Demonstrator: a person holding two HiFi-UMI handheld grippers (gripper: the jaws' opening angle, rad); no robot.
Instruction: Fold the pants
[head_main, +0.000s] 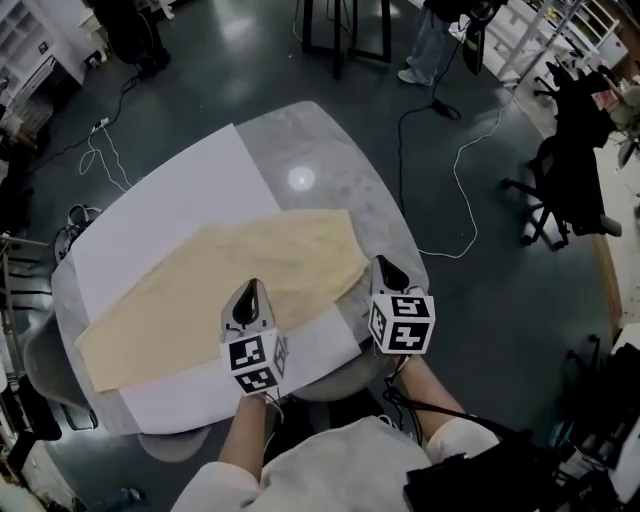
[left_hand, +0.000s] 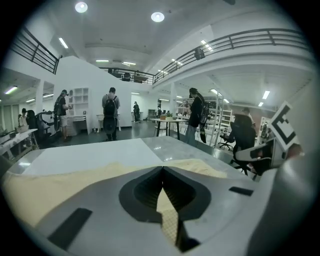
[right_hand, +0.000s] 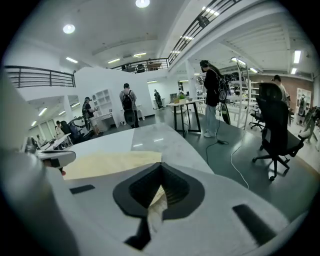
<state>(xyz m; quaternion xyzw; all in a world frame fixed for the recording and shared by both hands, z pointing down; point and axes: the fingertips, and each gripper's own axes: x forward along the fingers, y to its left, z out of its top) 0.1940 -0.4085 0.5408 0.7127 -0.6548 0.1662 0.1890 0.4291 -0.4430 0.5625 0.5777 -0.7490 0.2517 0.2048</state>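
Across the table (head_main: 330, 140), flat cream pants (head_main: 195, 300) (near edge clenched in jaws of left gripper (head_main: 249, 287) and right gripper (head_main: 381, 262))

Grey table (head_main: 330, 150), rounded corners, stood on a dark floor. White sheet (head_main: 170, 220) covered its left part. Black office chair (head_main: 565, 175) stood right; white cable (head_main: 458, 170) trailed between. Person (head_main: 430, 45) stood far, beside dark table frame (head_main: 345, 30).

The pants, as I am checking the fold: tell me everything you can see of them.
The pants are pale yellow, soft cloth, spread flat as one long band slanting across the white sheet and grey table. Both the left gripper and the right gripper are shut on the near edge, cloth between their jaws.
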